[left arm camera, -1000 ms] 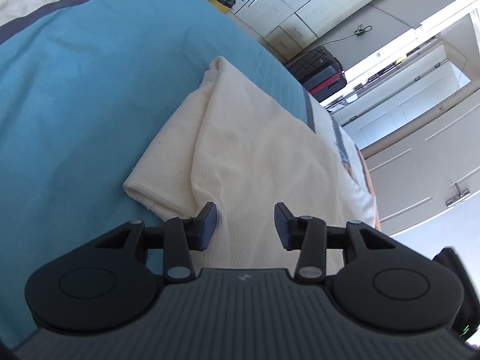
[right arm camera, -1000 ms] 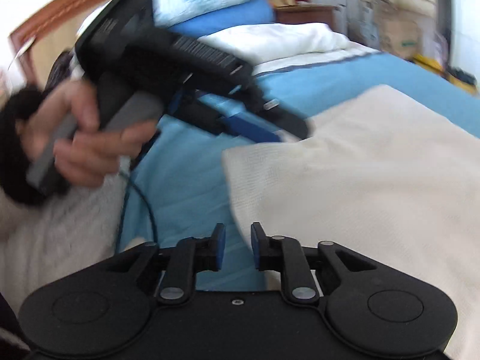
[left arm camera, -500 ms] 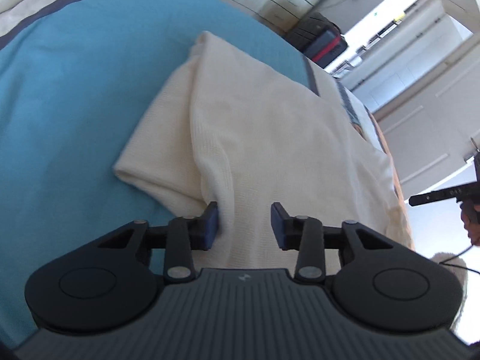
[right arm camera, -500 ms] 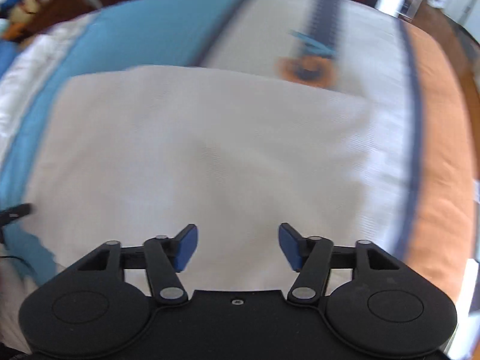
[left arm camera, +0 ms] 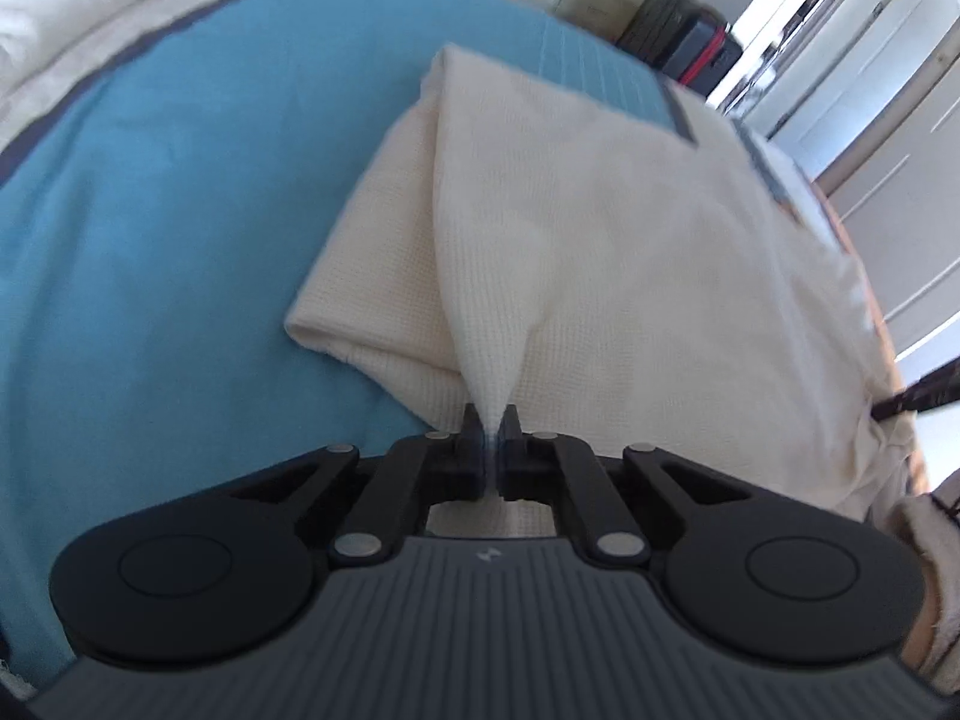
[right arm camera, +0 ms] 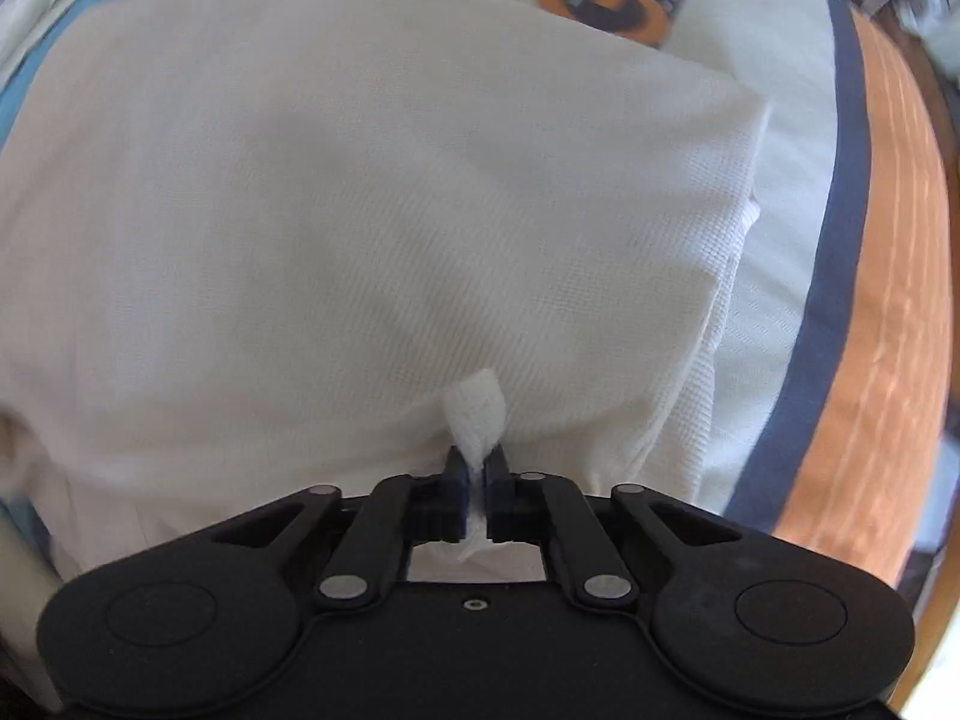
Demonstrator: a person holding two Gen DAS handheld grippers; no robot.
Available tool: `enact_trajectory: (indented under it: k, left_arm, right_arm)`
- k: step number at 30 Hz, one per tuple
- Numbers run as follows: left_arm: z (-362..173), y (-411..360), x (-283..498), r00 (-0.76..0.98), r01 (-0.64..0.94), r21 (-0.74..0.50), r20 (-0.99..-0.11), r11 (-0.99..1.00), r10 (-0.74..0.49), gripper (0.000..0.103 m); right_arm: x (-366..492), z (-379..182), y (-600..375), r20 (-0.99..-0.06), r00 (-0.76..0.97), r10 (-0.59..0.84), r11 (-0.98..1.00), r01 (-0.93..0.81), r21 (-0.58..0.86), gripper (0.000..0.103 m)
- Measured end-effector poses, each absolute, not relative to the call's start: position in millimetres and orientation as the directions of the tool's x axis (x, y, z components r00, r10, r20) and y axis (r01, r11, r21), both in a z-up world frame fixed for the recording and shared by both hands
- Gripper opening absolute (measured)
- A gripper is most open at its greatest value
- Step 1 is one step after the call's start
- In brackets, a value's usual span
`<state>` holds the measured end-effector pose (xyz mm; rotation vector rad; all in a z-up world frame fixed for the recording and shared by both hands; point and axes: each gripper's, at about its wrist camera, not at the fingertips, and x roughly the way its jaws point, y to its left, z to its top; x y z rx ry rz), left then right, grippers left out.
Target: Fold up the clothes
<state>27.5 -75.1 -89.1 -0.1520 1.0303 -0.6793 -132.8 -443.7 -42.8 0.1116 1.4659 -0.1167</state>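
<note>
since the earlier frames both of your hand-held grippers have gone from spread to pinched. your right one swung off the blue side of the bed, where it was looking at your other hand, and now sits over the garment near the orange edge.

left hand-held gripper [left arm camera: 491,420]: jaws pressed together on a peak of the cream garment [left arm camera: 600,228]. the cloth rises from the bed into the pads as a narrow tent, so that corner is lifted, not flat. a folded-under layer shows just left of the pinch, lying on the blue bedspread [left arm camera: 150,240].

right hand-held gripper [right arm camera: 477,462]: jaws pressed together on a small tuft of the same garment [right arm camera: 360,180]. the tuft sticks up past the fingertips, and more cloth shows behind them.

garment position: spread across the bed, one side on the blue area, the other toward the white panel with the orange and black print [right arm camera: 606,0]. its right edge shows stacked layers, lying short of the navy stripe [right arm camera: 834,228] and orange band [right arm camera: 888,240].

in the left view, at far right, a dark tip of your other tool [left arm camera: 924,393] shows at the garment's far edge, and a sleeve [left arm camera: 930,540] at the frame border. background cupboards are blurred.
</note>
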Motion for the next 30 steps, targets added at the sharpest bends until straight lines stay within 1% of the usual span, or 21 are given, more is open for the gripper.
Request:
enact_trajectory:
  k: [2,3,4,6,7,10,12,13,14,15,17,19,21,22,23,25,26,27,28,30]
  left_arm:
    - [-78.1,-62.7,22.4,0.343,0.455,-0.476,-0.687,0.753,-0.641,0.003]
    - [-75.3,-59.6,21.8,0.345,0.455,-0.492,-0.671,0.742,-0.656,0.003]
    - [-75.1,-59.3,22.6,0.342,0.453,-0.501,-0.666,0.737,-0.663,0.003]
    - [-79.7,-64.2,25.7,0.322,0.451,-0.495,-0.686,0.743,-0.652,0.003]
    - [-83.4,-71.1,28.3,0.314,0.449,-0.474,-0.710,0.758,-0.630,0.004]
    - [-94.5,-81.1,30.6,0.299,0.438,-0.409,-0.774,0.800,-0.559,0.004]
    - [-95.6,-77.8,30.6,0.300,0.429,-0.409,-0.776,0.805,-0.555,0.006]
    - [-94.3,-75.3,30.3,0.314,0.423,-0.395,-0.780,0.816,-0.540,0.007]
    - [-93.0,-72.8,30.0,0.329,0.416,-0.379,-0.785,0.827,-0.525,0.011]
    - [-92.6,-71.7,29.8,0.340,0.412,-0.365,-0.789,0.835,-0.512,0.015]
    - [-93.4,-70.0,30.0,0.348,0.402,-0.350,-0.797,0.846,-0.495,0.019]
    - [-97.4,-76.0,31.0,0.340,0.402,-0.316,-0.820,0.859,-0.460,0.031]
    - [-100.1,-81.1,31.5,0.335,0.409,-0.293,-0.833,0.864,-0.441,0.038]
    - [-99.3,-82.0,31.9,0.330,0.412,-0.305,-0.828,0.859,-0.453,0.042]
    - [-99.2,-80.3,32.3,0.321,0.409,-0.329,-0.821,0.851,-0.472,0.048]
    - [-99.0,-76.7,33.0,0.302,0.402,-0.377,-0.806,0.834,-0.509,0.049]
    - [-99.8,-73.9,32.6,0.293,0.395,-0.403,-0.797,0.826,-0.529,0.050]
    - [-100.6,-70.9,32.1,0.285,0.387,-0.428,-0.786,0.816,-0.548,0.050]
    - [-101.9,-69.0,31.9,0.278,0.380,-0.450,-0.777,0.808,-0.564,0.050]
    - [-103.9,-72.1,30.7,0.282,0.387,-0.452,-0.772,0.804,-0.570,0.049]
  right_arm:
    - [-148.7,-27.4,-435.6,-0.994,0.105,-0.020,0.995,0.094,-0.010,0.005]
    - [-157.2,-17.9,-433.8,-0.993,0.112,-0.039,0.996,0.079,-0.030,0.005]
    - [-163.9,-11.5,-435.0,-0.992,0.119,-0.030,0.996,0.082,-0.020,0.005]
    - [-177.1,1.1,-437.9,-0.991,0.132,-0.010,0.996,0.091,0.002,0.005]
    - [-181.2,1.5,-439.6,-0.991,0.131,0.006,0.994,0.103,0.020,0.005]
    - [-187.0,-16.4,-440.8,-0.998,0.055,-0.022,0.997,0.078,-0.018,0.007]
    - [-190.2,-29.7,-444.6,-1.000,0.006,-0.026,0.997,0.067,-0.026,0.009]
    - [-189.6,-27.0,-445.5,-1.000,0.018,-0.021,0.997,0.074,-0.020,0.016]
    - [-188.9,-23.8,-446.5,-0.999,0.033,-0.016,0.997,0.082,-0.014,0.020]
    - [-189.2,-17.1,-445.3,-0.998,0.064,0.000,0.997,0.075,0.005,0.030]
    - [-190.1,-3.1,-442.8,-0.991,0.128,0.035,0.997,0.060,0.043,0.042]
    - [-191.5,6.9,-434.9,-0.983,0.174,0.061,0.998,0.011,0.064,0.042]
    - [-186.4,2.7,-429.4,-0.980,0.188,0.066,0.997,-0.047,0.058,0.045]
    - [-181.3,-3.5,-428.8,-0.979,0.191,0.066,0.996,-0.079,0.052,0.047]
    - [-176.2,-9.6,-428.2,-0.979,0.194,0.066,0.993,-0.110,0.045,0.047]
    - [-167.1,-19.5,-427.7,-0.983,0.163,0.082,0.988,-0.145,0.059,0.047]
    - [-162.6,-24.5,-427.4,-0.985,0.146,0.090,0.985,-0.162,0.066,0.046]
    - [-158.1,-29.4,-427.2,-0.987,0.130,0.098,0.981,-0.179,0.074,0.037]
    - [-159.2,-32.0,-424.9,-0.990,0.105,0.094,0.979,-0.188,0.073,0.000]
    - [-161.8,-34.7,-419.7,-0.995,0.067,0.070,0.979,-0.195,0.055,0.000]
